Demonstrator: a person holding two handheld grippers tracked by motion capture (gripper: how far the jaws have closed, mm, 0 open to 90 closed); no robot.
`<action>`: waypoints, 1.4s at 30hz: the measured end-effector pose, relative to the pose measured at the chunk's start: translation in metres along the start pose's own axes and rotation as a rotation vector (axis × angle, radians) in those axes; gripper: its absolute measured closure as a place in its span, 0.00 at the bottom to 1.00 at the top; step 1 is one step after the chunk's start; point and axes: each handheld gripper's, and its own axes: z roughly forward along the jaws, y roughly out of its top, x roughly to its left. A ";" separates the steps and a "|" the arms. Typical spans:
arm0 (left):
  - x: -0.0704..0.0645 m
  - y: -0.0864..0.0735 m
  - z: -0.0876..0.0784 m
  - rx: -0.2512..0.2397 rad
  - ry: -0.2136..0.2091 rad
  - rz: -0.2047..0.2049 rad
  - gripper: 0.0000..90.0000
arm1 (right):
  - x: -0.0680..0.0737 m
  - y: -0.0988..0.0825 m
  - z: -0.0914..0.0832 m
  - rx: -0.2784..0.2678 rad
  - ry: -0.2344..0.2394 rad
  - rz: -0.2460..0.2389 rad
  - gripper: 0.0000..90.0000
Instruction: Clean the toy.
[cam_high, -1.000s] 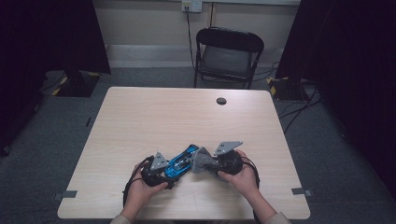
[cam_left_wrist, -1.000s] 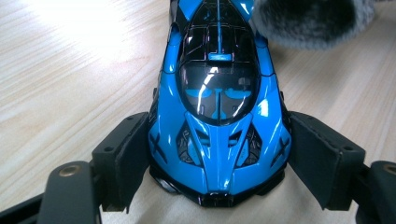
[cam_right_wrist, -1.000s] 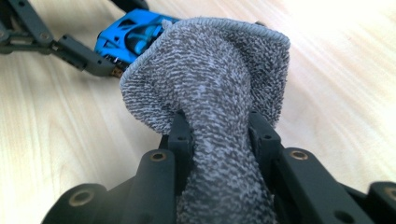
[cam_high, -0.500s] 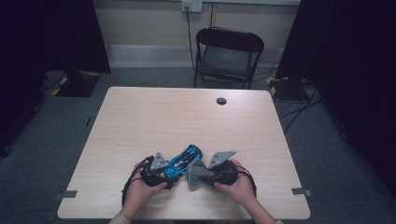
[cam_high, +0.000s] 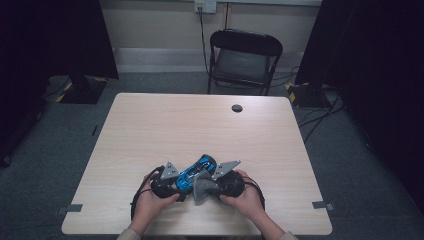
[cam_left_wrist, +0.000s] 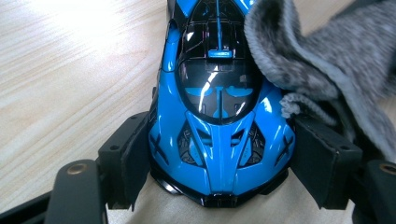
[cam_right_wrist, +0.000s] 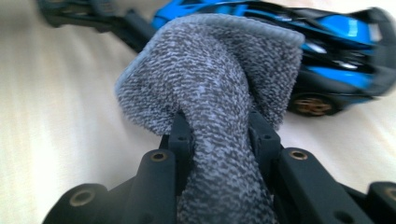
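A blue toy sports car (cam_high: 194, 171) lies on the wooden table (cam_high: 150, 130) near its front edge. My left gripper (cam_high: 183, 182) is shut on the car; in the left gripper view its pads (cam_left_wrist: 135, 158) press both flanks of the car (cam_left_wrist: 217, 140) at the nose. My right gripper (cam_high: 206, 183) is shut on a grey terry cloth (cam_high: 201, 187), bunched between its jaws (cam_right_wrist: 219, 93). The cloth (cam_left_wrist: 322, 60) lies against the car's side by the windscreen. In the right gripper view the car (cam_right_wrist: 336, 46) sits just behind the cloth.
A small black round cap (cam_high: 237, 108) sits in the table's far edge zone. A black folding chair (cam_high: 245, 55) stands beyond the far edge. Both hands rest close together at the near edge, with cables trailing behind them.
The right gripper with the cloth has slid toward the near edge and slightly left along the car, sinking a little. The left gripper and the car stayed put.
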 end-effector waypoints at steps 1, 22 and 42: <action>0.000 0.000 0.000 0.000 -0.002 -0.004 0.29 | -0.003 0.000 -0.001 -0.001 -0.010 0.009 0.76; 0.002 0.001 -0.001 -0.001 -0.023 -0.040 0.29 | -0.052 -0.017 -0.023 0.003 -0.183 0.127 0.77; 0.002 0.001 0.000 0.003 -0.022 -0.040 0.29 | 0.000 0.002 -0.001 -0.009 -0.025 -0.011 0.76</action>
